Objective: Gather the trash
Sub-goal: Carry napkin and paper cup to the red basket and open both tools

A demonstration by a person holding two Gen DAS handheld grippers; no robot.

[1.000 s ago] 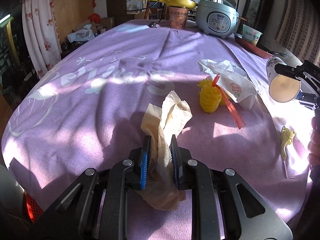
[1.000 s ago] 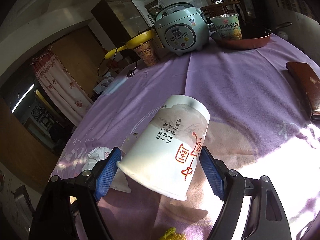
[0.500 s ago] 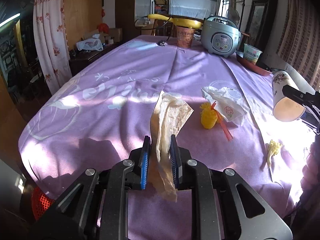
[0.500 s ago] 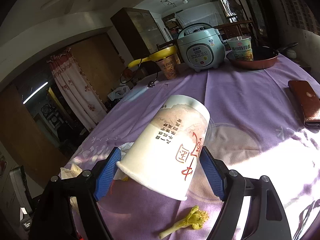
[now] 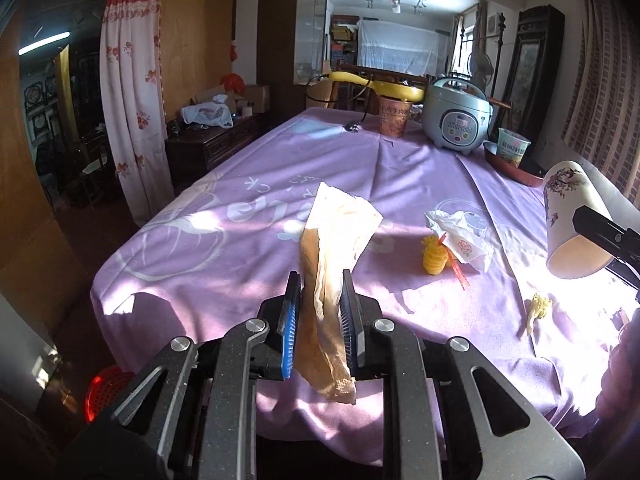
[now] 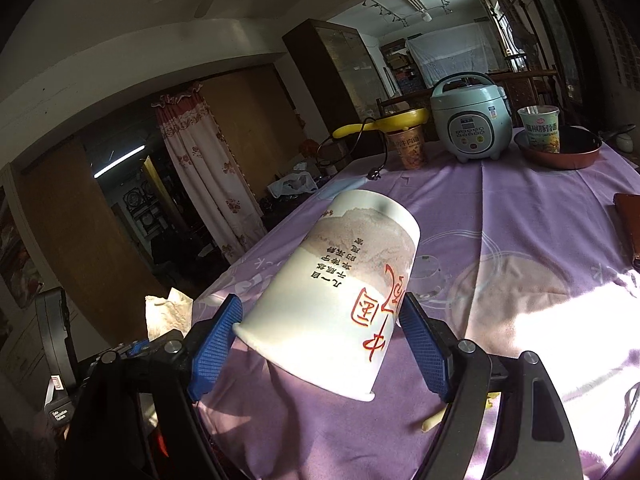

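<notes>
My left gripper point(image 5: 319, 300) is shut on a crumpled beige napkin point(image 5: 332, 248), held up in the air above the near edge of the purple tablecloth point(image 5: 200, 240). My right gripper point(image 6: 320, 324) is shut on a white paper cup point(image 6: 340, 288) with red characters, tilted with its mouth toward me; the same paper cup point(image 5: 572, 224) shows at the right edge of the left wrist view. On the cloth lie a yellow pineapple-shaped piece point(image 5: 434, 258), a white wrapper point(image 5: 464, 240) with a red straw, and a yellow scrap point(image 5: 538, 308). The napkin point(image 6: 168, 312) shows at the left of the right wrist view.
At the table's far end stand a blue rice cooker point(image 5: 456, 120), a brown noodle cup point(image 5: 394, 114), a green noodle cup point(image 5: 512, 150) in a red pan point(image 6: 560, 152) and a yellow item point(image 5: 380, 84). A brown wallet point(image 6: 630, 224) lies right. A red basket point(image 5: 106, 388) sits on the floor, lower left.
Both grippers have risen and pulled back from the table, each keeping its hold. The napkin is lifted off the cloth and the cup is higher, so more of the room shows.
</notes>
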